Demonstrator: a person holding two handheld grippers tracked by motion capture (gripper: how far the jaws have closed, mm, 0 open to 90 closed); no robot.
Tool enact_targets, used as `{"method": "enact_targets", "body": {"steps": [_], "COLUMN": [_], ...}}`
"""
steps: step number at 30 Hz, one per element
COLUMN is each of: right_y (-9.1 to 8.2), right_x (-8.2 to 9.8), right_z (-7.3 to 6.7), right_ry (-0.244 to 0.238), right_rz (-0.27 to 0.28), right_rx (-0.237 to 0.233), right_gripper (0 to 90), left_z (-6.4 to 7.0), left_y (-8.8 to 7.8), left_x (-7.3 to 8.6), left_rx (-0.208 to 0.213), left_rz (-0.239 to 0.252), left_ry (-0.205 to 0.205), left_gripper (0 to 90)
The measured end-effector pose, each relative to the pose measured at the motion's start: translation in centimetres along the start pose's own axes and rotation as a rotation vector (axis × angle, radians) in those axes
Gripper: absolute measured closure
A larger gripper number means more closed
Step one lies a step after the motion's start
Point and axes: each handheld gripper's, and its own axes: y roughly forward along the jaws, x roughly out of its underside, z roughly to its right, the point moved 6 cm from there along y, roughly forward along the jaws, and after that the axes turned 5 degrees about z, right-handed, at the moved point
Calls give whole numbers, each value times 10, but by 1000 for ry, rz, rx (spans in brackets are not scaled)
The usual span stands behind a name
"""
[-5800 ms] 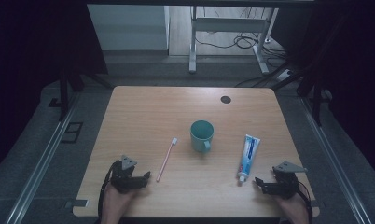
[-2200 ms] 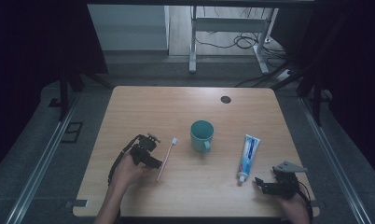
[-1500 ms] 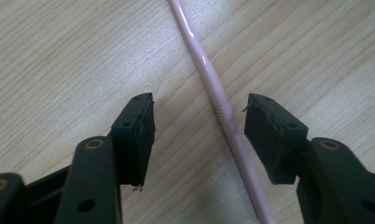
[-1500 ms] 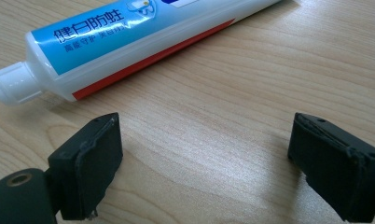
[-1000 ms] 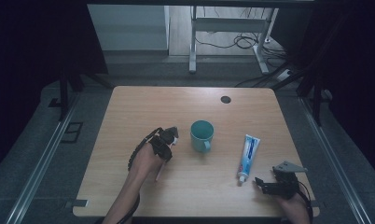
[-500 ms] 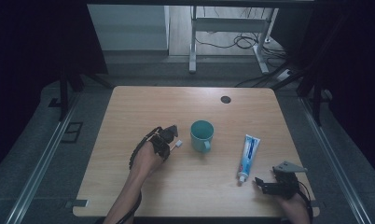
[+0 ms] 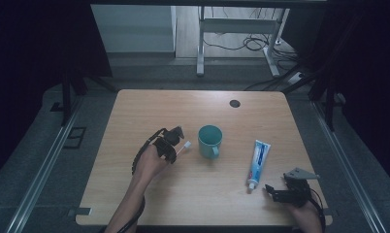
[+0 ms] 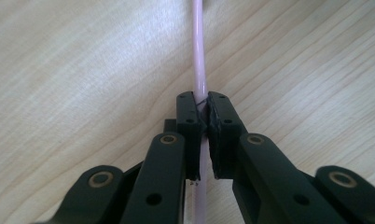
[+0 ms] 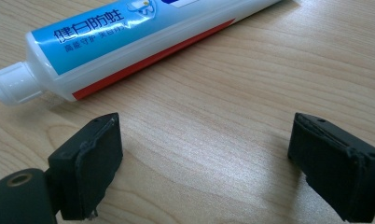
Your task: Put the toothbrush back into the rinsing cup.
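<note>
A pink toothbrush [image 8: 198,46] lies on the wooden table [image 7: 135,111], its white head [image 7: 186,145] pointing at a teal mug [image 7: 210,141]. My left gripper [image 8: 202,105] is shut on the toothbrush handle, pads pressed against both sides, low over the wood. In the high view the left gripper [image 7: 175,149] sits just left of the mug. A blue and white toothpaste tube [image 7: 258,158] lies right of the mug, cap toward the front edge. My right gripper [image 9: 204,140] stands open on the table just short of the tube [image 9: 129,32], with nothing between its fingers; it rests near the front right corner [image 7: 275,194].
A dark round cable hole [image 7: 235,103] sits near the table's far edge. Beyond the table are a desk frame and cables on the floor [image 7: 246,43]. Metal rails run along both sides.
The left hand came from the front left of the table up to the toothbrush and its jaws closed on the handle. The right gripper has not moved.
</note>
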Motion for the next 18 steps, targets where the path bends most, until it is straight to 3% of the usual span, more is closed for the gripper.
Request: {"method": "enact_targets", "body": {"steps": [9, 18], "right_y": [0, 0], "right_x": [0, 0], "right_z": [0, 0], "right_ry": [0, 1], "right_rz": [0, 1], "right_rx": [0, 0], "right_gripper": [100, 100], "left_z": [3, 3], "left_y": [-16, -31], "left_x": [-8, -15], "left_rx": [53, 65], "left_rz": [114, 222], "left_ry": [-1, 11], "left_gripper": [841, 841]}}
